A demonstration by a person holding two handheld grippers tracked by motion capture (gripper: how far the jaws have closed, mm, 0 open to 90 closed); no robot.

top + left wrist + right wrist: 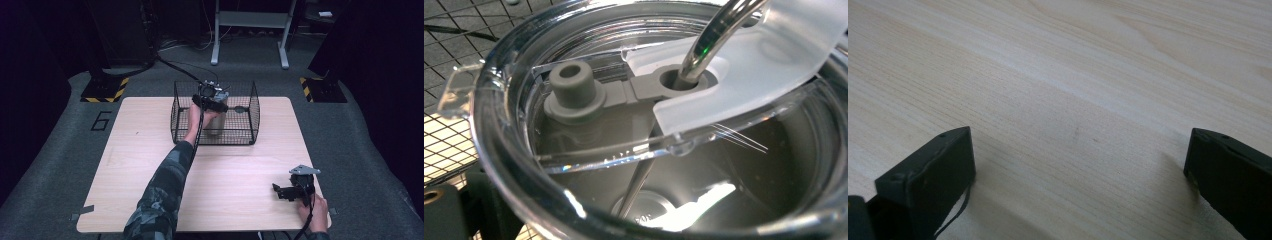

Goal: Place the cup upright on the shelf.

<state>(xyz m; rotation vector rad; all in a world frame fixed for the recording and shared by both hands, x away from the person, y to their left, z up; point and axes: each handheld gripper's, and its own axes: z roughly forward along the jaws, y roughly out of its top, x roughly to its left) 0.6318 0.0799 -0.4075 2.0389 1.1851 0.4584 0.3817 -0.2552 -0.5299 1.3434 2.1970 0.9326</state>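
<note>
Over at the far side of the surface (150, 150), the left claw (212, 100) has a tumbler (216, 120) in the wire basket (252, 107). From the high view the claw sits at the tumbler's top, but I cannot tell whether it is clamped on it or just resting there. The left gripper view looks down onto the clear lid (504, 165), with its grey plug (571, 90) and a metal straw (714, 40) through the hole. I'd judge the step is either setting the tumbler down in the basket or lifting it out. Next it calls for a steady upright hold, so the straw clears the basket's walls. The right claw (286, 192) rests near the right front corner, spread wide, empty.
</note>
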